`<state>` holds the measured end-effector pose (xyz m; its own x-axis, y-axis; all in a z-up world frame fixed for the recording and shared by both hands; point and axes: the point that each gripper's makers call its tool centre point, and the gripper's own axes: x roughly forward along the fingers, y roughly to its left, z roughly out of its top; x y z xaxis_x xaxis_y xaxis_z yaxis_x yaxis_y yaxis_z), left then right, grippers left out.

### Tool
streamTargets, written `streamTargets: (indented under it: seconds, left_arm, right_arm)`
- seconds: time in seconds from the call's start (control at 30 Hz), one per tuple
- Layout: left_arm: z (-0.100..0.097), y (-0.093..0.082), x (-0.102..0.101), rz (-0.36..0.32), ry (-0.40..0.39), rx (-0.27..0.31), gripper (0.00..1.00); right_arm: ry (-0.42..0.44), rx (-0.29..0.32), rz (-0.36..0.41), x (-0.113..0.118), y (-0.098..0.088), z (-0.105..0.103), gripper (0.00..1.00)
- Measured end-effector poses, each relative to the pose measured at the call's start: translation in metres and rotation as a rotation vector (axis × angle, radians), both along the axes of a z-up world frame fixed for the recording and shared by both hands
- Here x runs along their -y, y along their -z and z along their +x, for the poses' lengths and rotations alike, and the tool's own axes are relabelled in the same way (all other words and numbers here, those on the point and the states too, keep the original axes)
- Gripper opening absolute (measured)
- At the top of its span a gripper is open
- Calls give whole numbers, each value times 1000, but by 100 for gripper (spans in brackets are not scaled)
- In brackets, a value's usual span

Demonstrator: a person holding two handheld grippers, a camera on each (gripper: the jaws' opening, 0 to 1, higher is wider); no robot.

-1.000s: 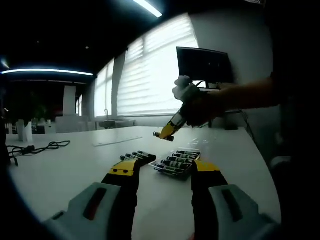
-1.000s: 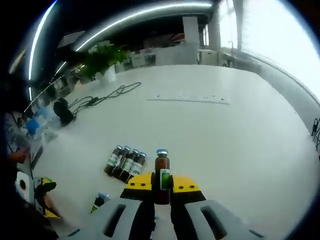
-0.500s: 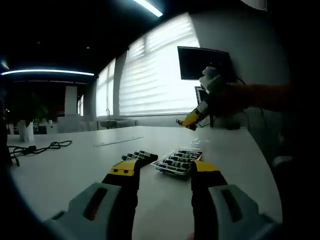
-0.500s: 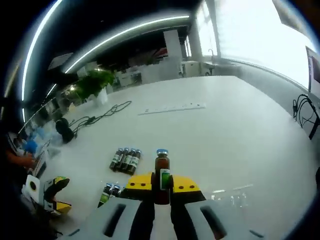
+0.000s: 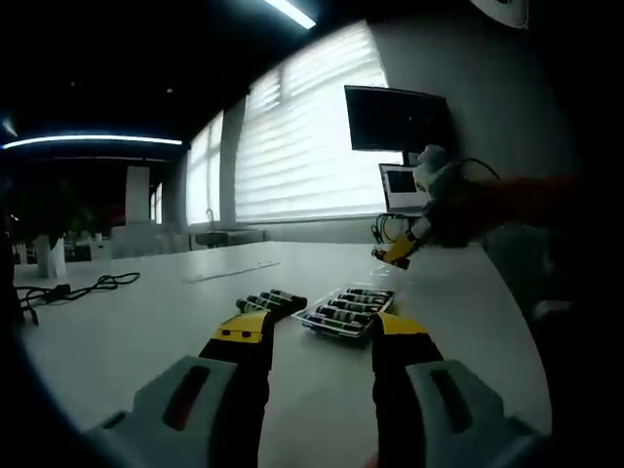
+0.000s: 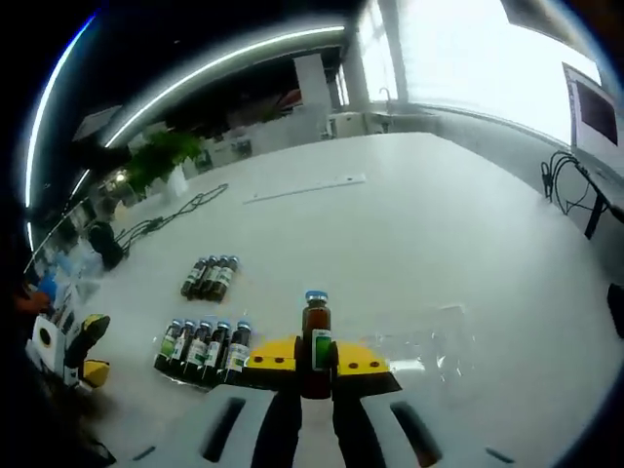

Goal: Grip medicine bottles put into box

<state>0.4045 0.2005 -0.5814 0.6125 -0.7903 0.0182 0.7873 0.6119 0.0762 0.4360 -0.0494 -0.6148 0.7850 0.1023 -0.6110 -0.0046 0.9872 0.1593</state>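
- In the right gripper view, the right claw (image 6: 314, 363) pinches a brown medicine bottle (image 6: 315, 327) upright between its jaws, above the white surface (image 6: 409, 244).
- Below it, a row of bottles in the box (image 6: 203, 348) lies left of the jaws; a second loose group of bottles (image 6: 209, 277) sits farther off, apart from the first.
- In the left gripper view, the left claw (image 5: 318, 336) hangs spread wide and empty over the surface, both bottle groups just beyond its tips.
- That view also catches the right claw from outside, held in a gloved hand (image 5: 436, 180) near a dark monitor (image 5: 395, 119) and bright blinds (image 5: 292, 146).
- A black cable (image 6: 171, 216) trails across the far surface.
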Motion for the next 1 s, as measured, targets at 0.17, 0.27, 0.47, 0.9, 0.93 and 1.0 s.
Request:
streamTargets:
  seconds: [0.17,0.27,0.47,0.9,0.93,1.0]
  left_arm:
    - [1,1,-1,7,-9,0,33]
    - [2,2,-1,12,-14,0,33]
    - [3,2,-2,15,-23,3,33]
    - [3,2,-2,13,-21,6,33]
    - [3,2,-2,13,-21,6,33]
    - [3,2,-2,12,-21,6,33]
  right_arm:
    - [-10,-29,14,-1,12,-1,7]
    - [-16,-28,34,-4,13,-1,8]
    - [-36,-23,-17,-6,15,-4,8]
    - [-49,-3,-37,-9,11,-7,5]
    - [-47,2,-36,-8,9,-6,4]
    - [-43,17,-39,-7,2,-5,4]
